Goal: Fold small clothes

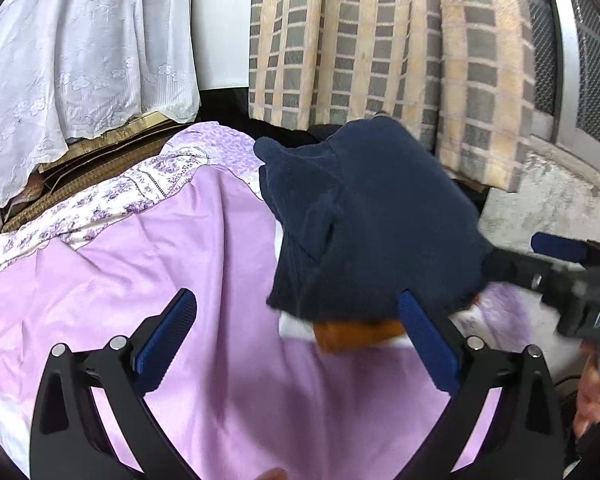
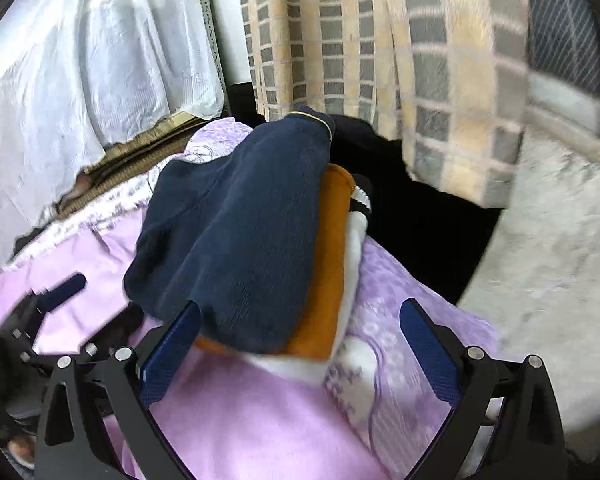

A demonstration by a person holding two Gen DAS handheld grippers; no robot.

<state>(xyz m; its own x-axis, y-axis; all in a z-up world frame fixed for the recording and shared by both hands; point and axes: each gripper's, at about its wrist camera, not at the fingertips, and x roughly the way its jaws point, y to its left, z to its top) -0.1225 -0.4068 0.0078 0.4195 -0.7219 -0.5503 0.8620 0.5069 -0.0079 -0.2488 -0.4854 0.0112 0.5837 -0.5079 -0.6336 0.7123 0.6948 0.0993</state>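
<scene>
Left gripper: the left gripper has its two blue-padded fingers spread wide, gripping nothing; its right-hand pad sits just at the near edge of the clothes pile, and contact cannot be judged
Right gripper: the right gripper is also spread wide with nothing between its fingers; its left-hand pad lies at the near corner of the pile, under the overhanging navy fabric
Each gripper from the other camera: the right gripper appears at the right edge of the left wrist view, its tip close against the navy garment; the left gripper appears blurred at the lower left of the right wrist view
Hand: part of a hand shows below the right gripper
Task clothes: a navy garment lies on top of a small stack, above an orange garment and a white garment; a black-and-white striped cuff pokes out at the far end
Surface: the stack rests on a lilac bedsheet with a purple floral border
Room: a beige and grey checked curtain hangs behind, white embroidered cloth drapes to the left, and a rough grey concrete wall stands to the right
Writing: white letters on the right gripper's body are too cut off to read
</scene>
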